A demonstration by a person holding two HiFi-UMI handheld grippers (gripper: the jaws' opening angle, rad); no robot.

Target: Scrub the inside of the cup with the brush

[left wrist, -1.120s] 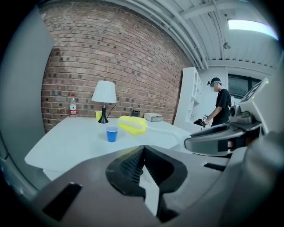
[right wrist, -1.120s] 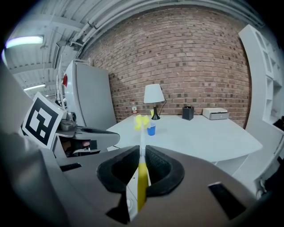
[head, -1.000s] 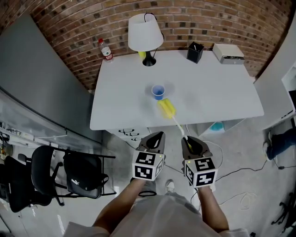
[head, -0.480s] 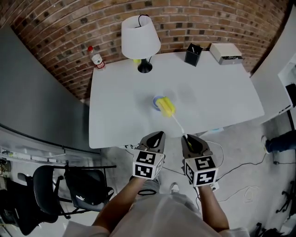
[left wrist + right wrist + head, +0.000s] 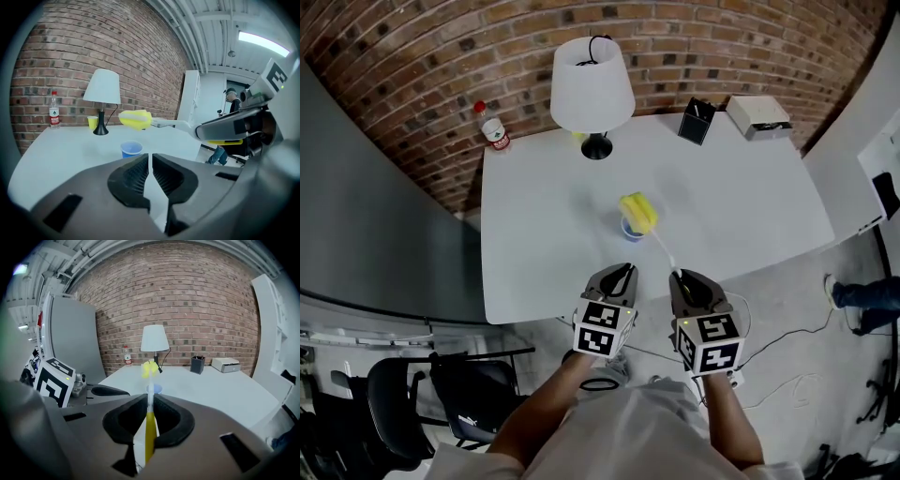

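The right claw (image 5: 682, 281) is clamped on the yellow handle end of the brush (image 5: 656, 246), which stands upright between its jaws in the right gripper view. The left claw (image 5: 620, 276) has its jaws pressed together with nothing between them, as the left gripper view shows.

The cup (image 5: 628, 231), small and blue, stands upright with its mouth open, near the middle of the white bench (image 5: 741, 206). Seen from the head, it lies at about 11 o'clock from the right claw and close to 12 o'clock from the left one, clear of both.

The brush's long axis runs from the handle in the claw at 5 o'clock out to the yellow sponge head (image 5: 638, 212) at 11 o'clock, pointing almost straight at the cup. In the head view the head overlaps the cup's far rim. The left gripper view shows it hanging clearly above the cup, not in it. Whether it sits exactly over the mouth or a little beyond is hard to judge from these angles.

Scrubbing has not begun. The next move probably calls for tipping the head down into the mouth. The empty left claw is about as near as the right and looks free to steady the light cup, which might otherwise slide or topple.
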